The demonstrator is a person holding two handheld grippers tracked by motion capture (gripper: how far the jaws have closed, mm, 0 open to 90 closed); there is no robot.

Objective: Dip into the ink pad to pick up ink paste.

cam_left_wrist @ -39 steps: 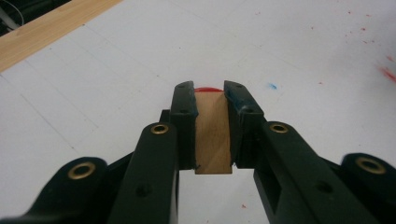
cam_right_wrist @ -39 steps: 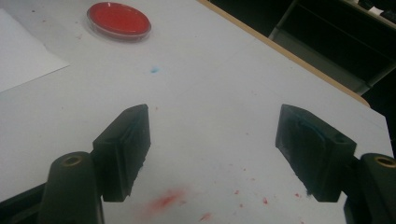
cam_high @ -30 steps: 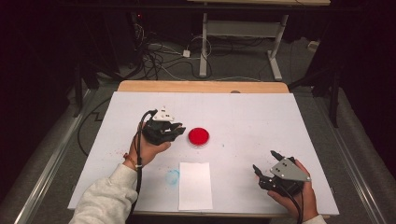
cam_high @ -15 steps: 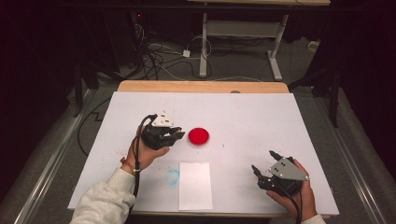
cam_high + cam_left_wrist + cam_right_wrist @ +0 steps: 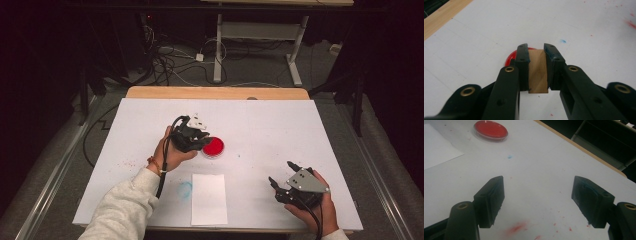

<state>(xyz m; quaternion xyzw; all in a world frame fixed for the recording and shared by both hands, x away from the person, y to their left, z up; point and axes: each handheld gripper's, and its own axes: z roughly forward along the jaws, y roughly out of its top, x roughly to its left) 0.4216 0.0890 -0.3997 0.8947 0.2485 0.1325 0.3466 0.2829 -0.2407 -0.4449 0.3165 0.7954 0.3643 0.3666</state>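
Centrally on the white table [image 5: 300, 125], the left gripper [image 5: 535, 53] pinches a wooden block [image 5: 537, 72] right beside the red paint dish [image 5: 213, 147]. Well apart, near the front right corner, the right gripper [image 5: 537, 202] rests with jaws spread. Bare surface lies between them; a white sheet [image 5: 208, 199] sits at the front edge.

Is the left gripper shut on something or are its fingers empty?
Shut on a wooden block: in the left gripper view, the left gripper has both fingers pressed against the block's sides, above the red dish.
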